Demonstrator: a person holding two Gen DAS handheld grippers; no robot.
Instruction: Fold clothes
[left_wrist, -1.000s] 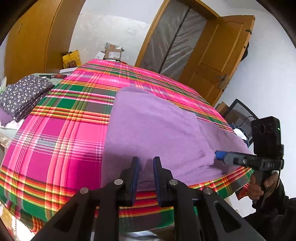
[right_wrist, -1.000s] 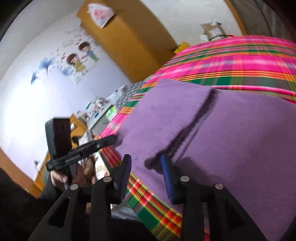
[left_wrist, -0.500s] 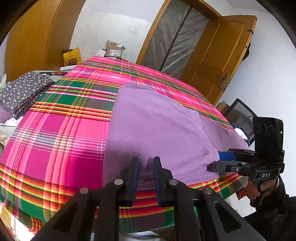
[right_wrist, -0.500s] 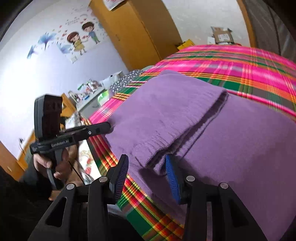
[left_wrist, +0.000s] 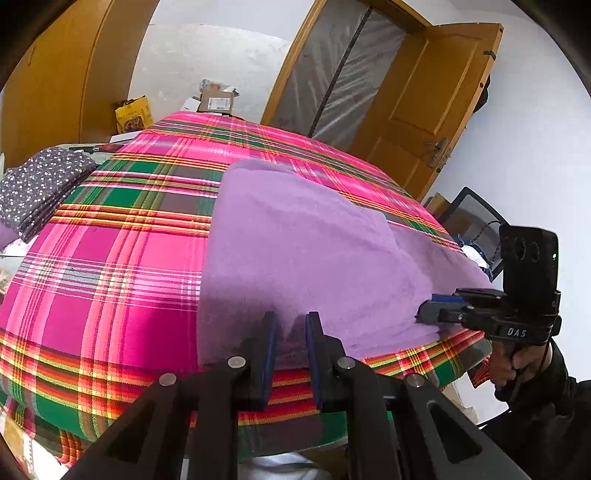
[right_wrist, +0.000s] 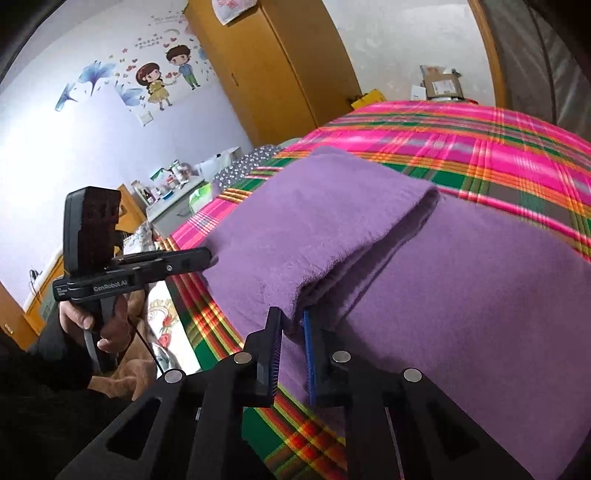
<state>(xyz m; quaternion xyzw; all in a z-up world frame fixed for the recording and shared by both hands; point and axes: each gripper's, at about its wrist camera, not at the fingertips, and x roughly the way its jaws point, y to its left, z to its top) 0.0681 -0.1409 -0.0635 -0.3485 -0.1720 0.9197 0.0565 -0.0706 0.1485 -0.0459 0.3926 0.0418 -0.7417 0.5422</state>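
In the left wrist view, a bedroom is shown: a wooden door (left_wrist: 424, 110) and a plastic-covered doorway stand behind a bed spread with a pink plaid blanket (left_wrist: 110, 266). A purple garment (left_wrist: 295, 251), partly folded, lies across the near right part of the blanket, its near edge at the bed's edge. A folded dotted grey cloth (left_wrist: 40, 188) rests well apart at the far left. The left gripper (left_wrist: 290, 332) is set on the garment's near edge, with purple fabric pinched between its 2 narrowly parted fingers. The right gripper (left_wrist: 428, 314) is seen at the garment's right near corner.

In the right wrist view, a wall with cartoon stickers (right_wrist: 162, 74) and a wardrobe (right_wrist: 273, 66) are seen. The right gripper (right_wrist: 291, 325) has just been closing, and the corner of the folded upper layer is caught between its fingers.

For a clean fold, both pinches should be kept firm and level, and the 2 corners should be lifted together and carried across evenly, so that the layers are not dragged askew.
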